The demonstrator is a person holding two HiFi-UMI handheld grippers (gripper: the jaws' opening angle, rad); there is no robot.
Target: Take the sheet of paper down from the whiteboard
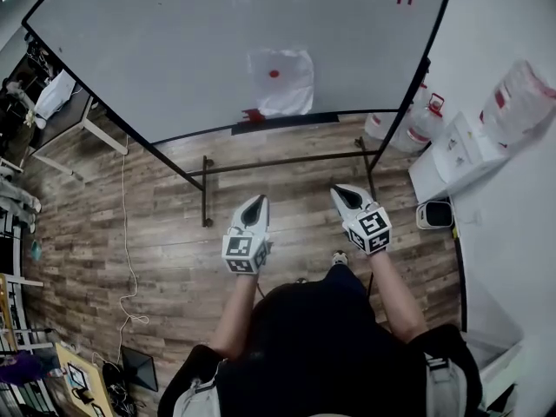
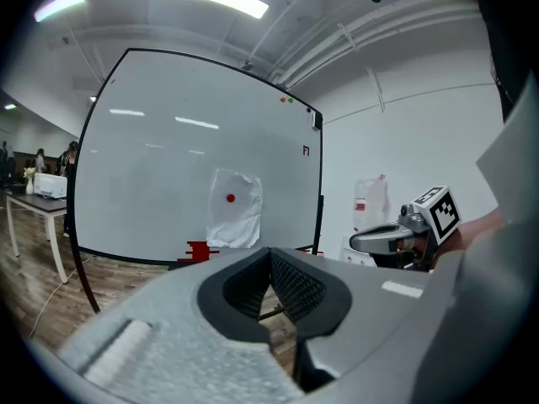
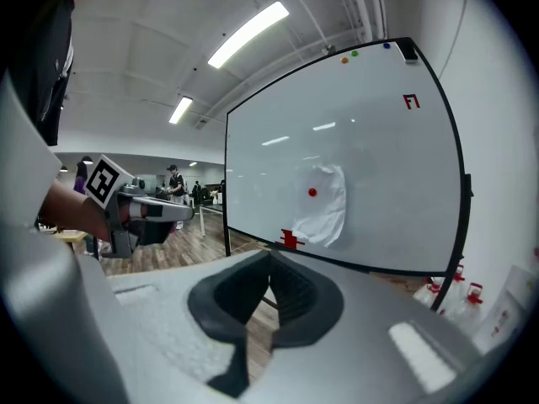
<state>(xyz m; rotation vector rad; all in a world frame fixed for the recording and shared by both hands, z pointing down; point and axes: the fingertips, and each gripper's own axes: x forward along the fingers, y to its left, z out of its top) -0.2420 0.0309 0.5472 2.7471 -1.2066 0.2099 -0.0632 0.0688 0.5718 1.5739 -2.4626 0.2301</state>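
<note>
White sheet of paper (image 1: 280, 83) is up on the whiteboard (image 1: 174, 59), low centre, pinned by one red magnet (image 1: 274, 74) near its top. Bottom edge sits just above the board's lower frame, next to a small red item (image 1: 253, 115) on the ledge; can't tell what that is.

Progress: nothing done yet as far as I can see. Left gripper (image 1: 254, 203) and right gripper (image 1: 345, 194) are both held level out front, well short of the board, aimed roughly at it. Both sets of jaws are closed together with nothing between them.

Left to do: close the distance, open one gripper, pinch an edge or corner, then pull the sheet free of the magnet.

Orientation: sheet lies flat against the board, face out toward the person. Long axis runs up-down the board, judging from the left gripper view. It's crumpled, so the lower corners likely stand off the surface a bit. That's my guess for the easiest pinch point.
</note>
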